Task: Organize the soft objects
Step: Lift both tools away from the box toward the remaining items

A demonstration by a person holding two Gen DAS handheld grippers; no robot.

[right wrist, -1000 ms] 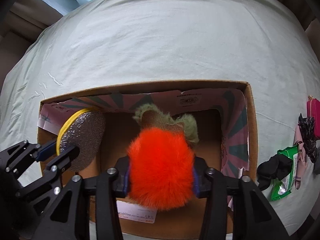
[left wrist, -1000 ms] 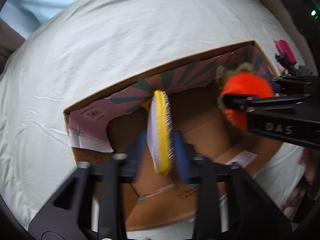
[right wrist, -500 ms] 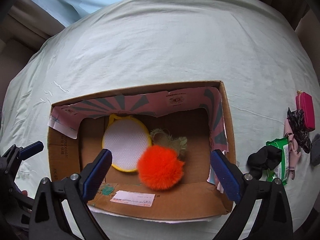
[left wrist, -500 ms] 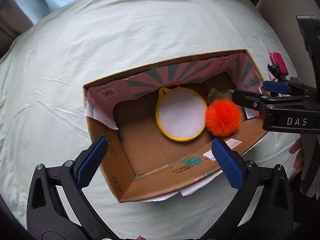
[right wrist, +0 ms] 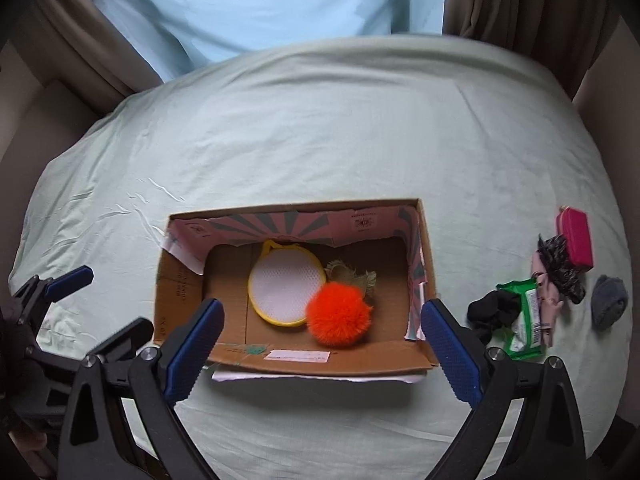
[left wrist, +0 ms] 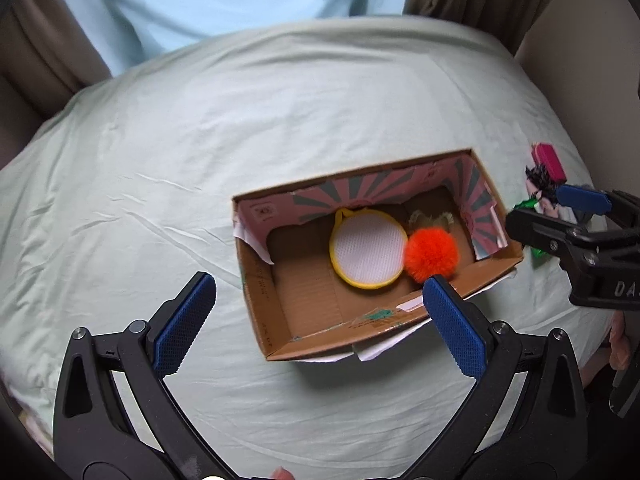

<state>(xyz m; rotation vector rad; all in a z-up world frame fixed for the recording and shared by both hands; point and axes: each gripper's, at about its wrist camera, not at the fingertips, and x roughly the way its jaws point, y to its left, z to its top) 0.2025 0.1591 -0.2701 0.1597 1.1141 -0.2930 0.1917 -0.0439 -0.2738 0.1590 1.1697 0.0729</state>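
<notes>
An open cardboard box (left wrist: 264, 312) (right wrist: 176, 292) lies on a pale green bedsheet. Inside it lie a round white pad with a yellow rim (left wrist: 366, 254) (right wrist: 286, 288), an orange fluffy pompom (left wrist: 431, 254) (right wrist: 338, 316) touching the pad's right side, and a tan frayed piece (left wrist: 430, 220) (right wrist: 352, 276) behind the pompom. My left gripper (left wrist: 320, 320) (right wrist: 96, 300) is open and empty, above the box's near left side. My right gripper (right wrist: 320, 348) (left wrist: 552, 212) is open and empty above the box's front edge.
To the right of the box on the sheet lie a green wipes pack (right wrist: 524, 320), a black sock (right wrist: 492, 312), a grey sock ball (right wrist: 608, 306), a pink pouch (right wrist: 576, 238) (left wrist: 550, 162) and a dark patterned item (right wrist: 560, 268). Curtains and a light blue panel stand behind the bed.
Both grippers opened and let the yellow-rimmed pad and the orange pompom go into the box. Both then pulled up and back, away from the box.
</notes>
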